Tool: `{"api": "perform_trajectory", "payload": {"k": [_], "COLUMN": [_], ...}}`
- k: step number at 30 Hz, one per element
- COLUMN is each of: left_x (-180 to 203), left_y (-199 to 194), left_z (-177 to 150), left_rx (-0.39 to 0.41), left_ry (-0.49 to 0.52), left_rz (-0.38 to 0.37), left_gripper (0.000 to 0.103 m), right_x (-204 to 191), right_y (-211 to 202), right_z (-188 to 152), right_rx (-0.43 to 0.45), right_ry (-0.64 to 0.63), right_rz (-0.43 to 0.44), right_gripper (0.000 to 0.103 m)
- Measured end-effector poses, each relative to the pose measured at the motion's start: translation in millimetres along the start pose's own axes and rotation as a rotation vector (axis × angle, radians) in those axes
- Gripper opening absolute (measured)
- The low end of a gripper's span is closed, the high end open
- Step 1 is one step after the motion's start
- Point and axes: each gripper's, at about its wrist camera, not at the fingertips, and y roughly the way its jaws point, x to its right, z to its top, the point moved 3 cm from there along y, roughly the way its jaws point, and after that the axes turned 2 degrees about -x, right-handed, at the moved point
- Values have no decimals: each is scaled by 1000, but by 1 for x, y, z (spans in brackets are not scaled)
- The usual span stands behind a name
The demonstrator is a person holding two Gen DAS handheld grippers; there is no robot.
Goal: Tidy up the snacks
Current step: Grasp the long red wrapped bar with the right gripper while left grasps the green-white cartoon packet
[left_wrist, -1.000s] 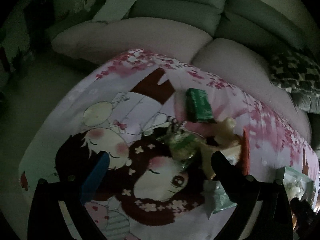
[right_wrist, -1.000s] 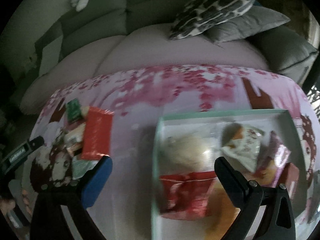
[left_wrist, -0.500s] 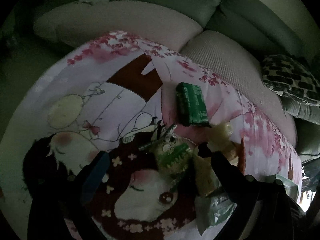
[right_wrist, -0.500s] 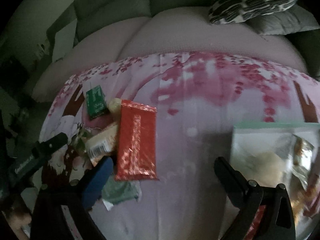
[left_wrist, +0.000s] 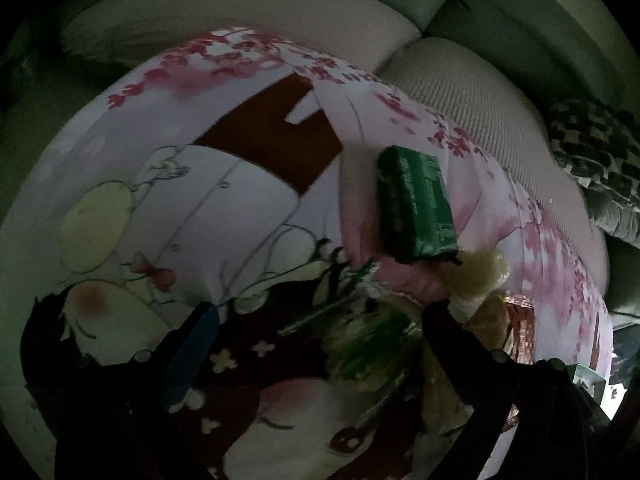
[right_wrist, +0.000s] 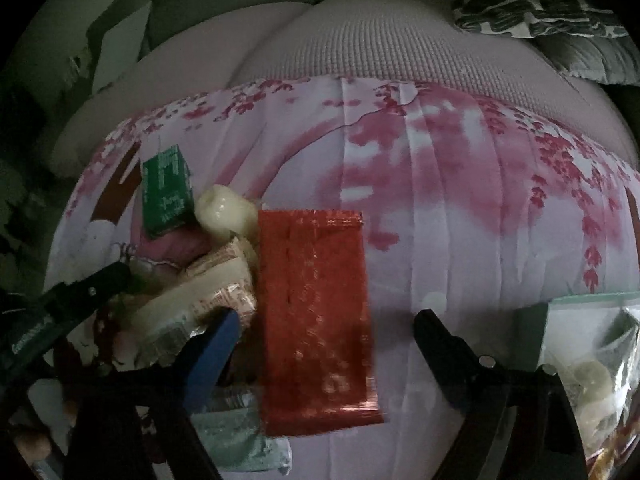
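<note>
Right gripper [right_wrist: 326, 332] jaws wide apart but closing, red packet [right_wrist: 316, 316] between them, pads not pressing it. Left gripper [left_wrist: 320, 328] jaws apart over a green-and-clear wrapper [left_wrist: 368, 344], nothing gripped. Snack pile left of the red packet: beige bar [right_wrist: 208, 292], pale roll [right_wrist: 224, 212], green packet [right_wrist: 166, 192] farthest. Box [right_wrist: 592, 300] with snacks at right edge. All on pink blossom cloth [right_wrist: 460, 184]; sofa [right_wrist: 360, 40] behind.

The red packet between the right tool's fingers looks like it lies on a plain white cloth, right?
Not quite. The red packet lies between the closing fingers of the right tool, but the cloth has a pink blossom print, as the right wrist view shows.
</note>
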Motion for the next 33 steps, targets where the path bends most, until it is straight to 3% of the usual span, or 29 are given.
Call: {"api": "perform_trajectory", "payload": {"k": [8,13,16,18,20,27,33], "left_x": [12,-8,-14,-15,-14,-2,0], "left_y": [13,10,9,8,8,2,-6], "left_z": [-1,-3,-5,-5,-6,-11,-22], "left_rx": [-33,-54,-58,-52,-49,-28,-13], "left_ry": [76,66,62,62,72,105,94], "left_rz": [106,200,211,211,217,205,191], "left_gripper": [101,101,101,101,95,54,51], "right_x": [-1,0,1,0,2,5,9], "right_y": [8,5,3,2,0,-6,-11], "right_z": [-1,-3,-4,-4,-6,-10,-17], "right_rx": [-2,6,12,17,17,18,17], "right_ry": [-73,-96,-105,-109,-115,-102,-86], "right_rz": [-107,-136,-150,-151,-152,-148,-143], "right_gripper": [85,80,70,58,56,50,48]}}
